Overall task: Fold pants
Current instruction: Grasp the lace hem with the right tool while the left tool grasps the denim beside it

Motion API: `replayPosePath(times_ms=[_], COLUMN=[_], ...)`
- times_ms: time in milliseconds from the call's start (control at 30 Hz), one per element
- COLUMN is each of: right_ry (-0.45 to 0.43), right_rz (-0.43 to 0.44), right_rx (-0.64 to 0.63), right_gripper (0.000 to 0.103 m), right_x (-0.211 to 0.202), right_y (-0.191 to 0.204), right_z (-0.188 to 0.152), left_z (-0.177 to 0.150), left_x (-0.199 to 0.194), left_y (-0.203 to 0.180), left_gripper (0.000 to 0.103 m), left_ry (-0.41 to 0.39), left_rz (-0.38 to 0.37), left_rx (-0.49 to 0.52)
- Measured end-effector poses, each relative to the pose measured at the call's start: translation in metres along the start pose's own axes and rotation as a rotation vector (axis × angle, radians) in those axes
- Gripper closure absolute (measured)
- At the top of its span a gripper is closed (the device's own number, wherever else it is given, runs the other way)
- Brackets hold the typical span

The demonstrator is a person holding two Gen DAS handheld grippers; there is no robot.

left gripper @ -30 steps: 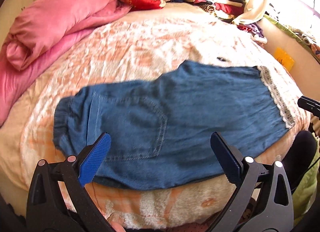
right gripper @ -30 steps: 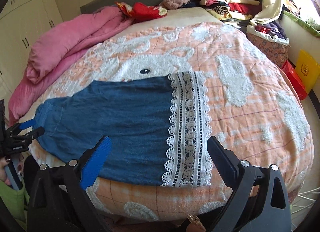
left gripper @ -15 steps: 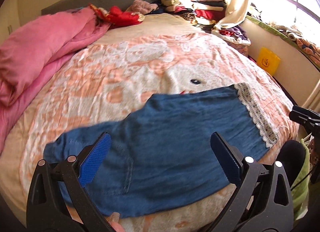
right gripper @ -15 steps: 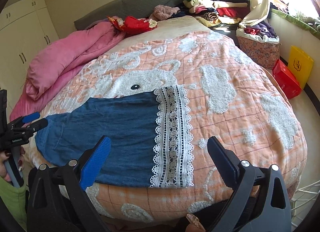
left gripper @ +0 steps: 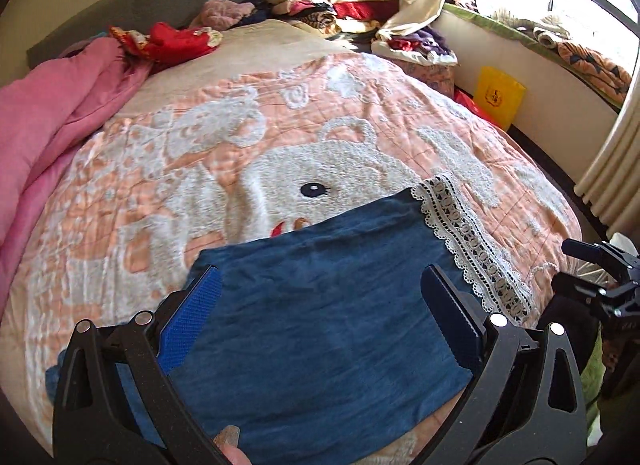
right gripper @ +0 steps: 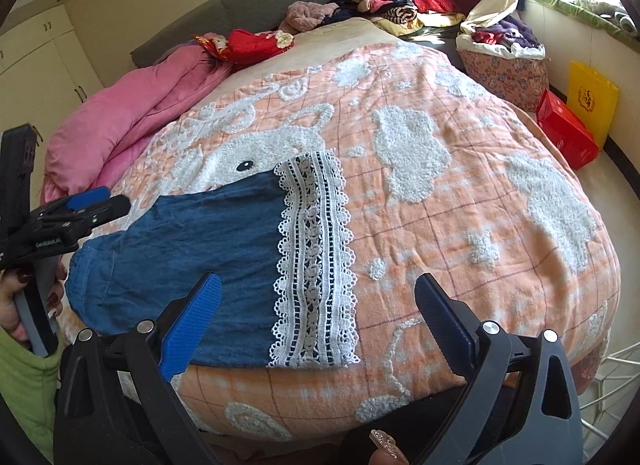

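The bed (right gripper: 460,225) serves as the folding surface; the pants (right gripper: 192,257) lie flat along its near edge, lace hem (right gripper: 312,261) rightward, within reach. Left gripper (left gripper: 320,325) and right gripper (right gripper: 316,321) hover apart, empty, probably ready to pinch the ends

**Both tools pulled back and swung, pants unmoved**

Left tool (left gripper: 320,305) has swung right along the pants (left gripper: 320,325): waistband and back pocket gone from its view, lace hem (left gripper: 472,249) now close ahead. Right tool (right gripper: 316,317) has backed off; pants (right gripper: 192,257) look smaller, more bed cover (right gripper: 460,205) showing. Left tool (right gripper: 80,209) now higher and larger at right view's left edge.
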State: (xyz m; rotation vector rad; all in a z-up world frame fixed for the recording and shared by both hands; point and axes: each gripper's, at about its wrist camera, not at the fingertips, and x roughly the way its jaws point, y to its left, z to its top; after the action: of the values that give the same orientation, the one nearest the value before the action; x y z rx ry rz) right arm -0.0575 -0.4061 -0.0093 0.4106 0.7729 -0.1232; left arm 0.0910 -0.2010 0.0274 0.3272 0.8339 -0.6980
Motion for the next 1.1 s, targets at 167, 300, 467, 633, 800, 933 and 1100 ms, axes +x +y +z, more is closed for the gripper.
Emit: replayPosePath(times_ms=[167,300,467,633,800,933,1100], right_ry=[0.021,0.042,0.063,0.079,0.1,0.12,0.148], right_rz=[0.013,0.023,0.027,0.029,0.03,0.039,0.053], right_rx=[0.0,-0.001,0.003,0.011,0.02,0.026,0.039], right_gripper=[0.006,0.006,0.006,0.006,0.006,0.006,0.006], right_x=[0.009,0.017,0.025,0.032,0.041,0.049,0.061], right_y=[0.0,0.002,0.002,0.001,0.0,0.0,0.0], right_z=[-0.002,-0.004,-0.008,-0.01,-0.011,-0.013,-0.016], left_z=[0.01,0.013,0.015,0.016,0.018,0.021,0.024], left_x=[0.017,0.031,0.045,0.059,0.072,0.084,0.102], left_y=[-0.019,-0.031,-0.038,-0.044,-0.047,-0.051,-0.054], left_gripper=[0.009,0.009,0.009,0.009,0.009,0.009,0.009], left_ry=[0.022,0.047,0.075,0.094,0.107,0.116,0.136], left_rz=[-0.014,-0.018,-0.021,-0.02,-0.02,-0.023,-0.024], left_rx=[0.052,0.083,0.098,0.116,0.123,0.136,0.15])
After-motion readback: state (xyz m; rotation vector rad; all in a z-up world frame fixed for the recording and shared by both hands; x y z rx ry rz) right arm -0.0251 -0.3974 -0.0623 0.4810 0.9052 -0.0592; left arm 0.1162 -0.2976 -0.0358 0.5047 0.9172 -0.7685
